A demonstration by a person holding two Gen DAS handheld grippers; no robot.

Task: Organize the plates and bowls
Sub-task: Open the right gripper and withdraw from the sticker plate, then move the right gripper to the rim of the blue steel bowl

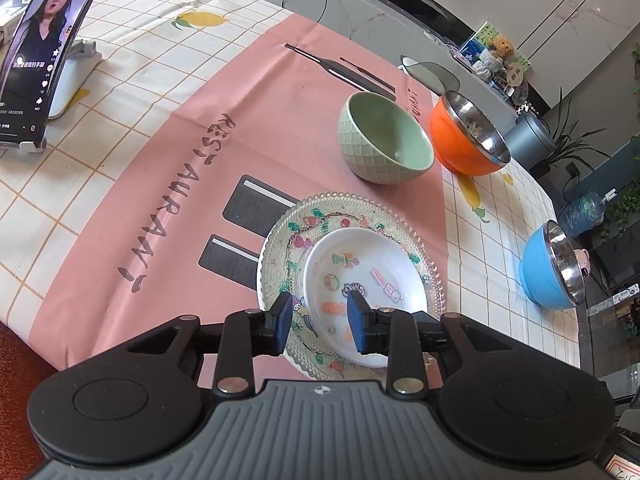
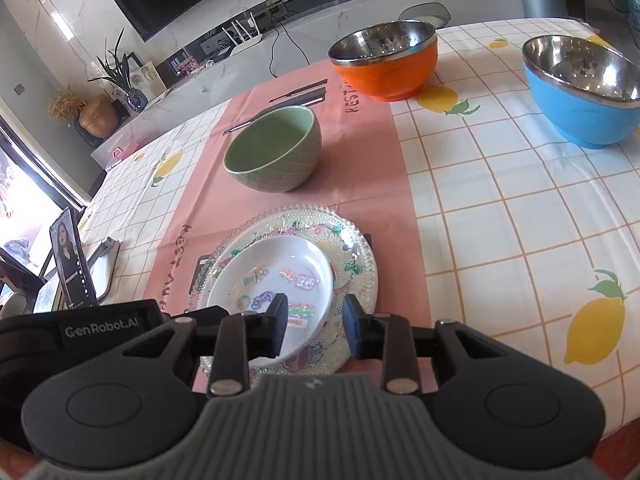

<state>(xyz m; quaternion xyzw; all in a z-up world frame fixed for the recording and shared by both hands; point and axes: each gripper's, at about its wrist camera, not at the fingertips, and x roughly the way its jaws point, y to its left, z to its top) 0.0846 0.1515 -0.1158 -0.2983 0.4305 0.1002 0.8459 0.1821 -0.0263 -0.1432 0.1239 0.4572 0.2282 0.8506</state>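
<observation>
a white dish (image 1: 362, 280) dotted with bright stickers sat inside a clear beaded glass plate (image 1: 280, 236) on the pink mat (image 1: 168, 184). the left gripper (image 1: 319, 322) and right gripper (image 2: 316, 326) both hung parted over its near rim, holding nothing. a green bowl (image 2: 276, 148), orange bowl (image 2: 386, 60) and blue bowl (image 2: 580, 92) stood beyond

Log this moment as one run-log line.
left tool: open, over white dish | right tool: open, same dish | dish on glass plate | green bowl apart

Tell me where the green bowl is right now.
The green bowl stands upright on the pink mat, just beyond the stacked plates, with the orange bowl beside it on its right in both wrist views.
</observation>
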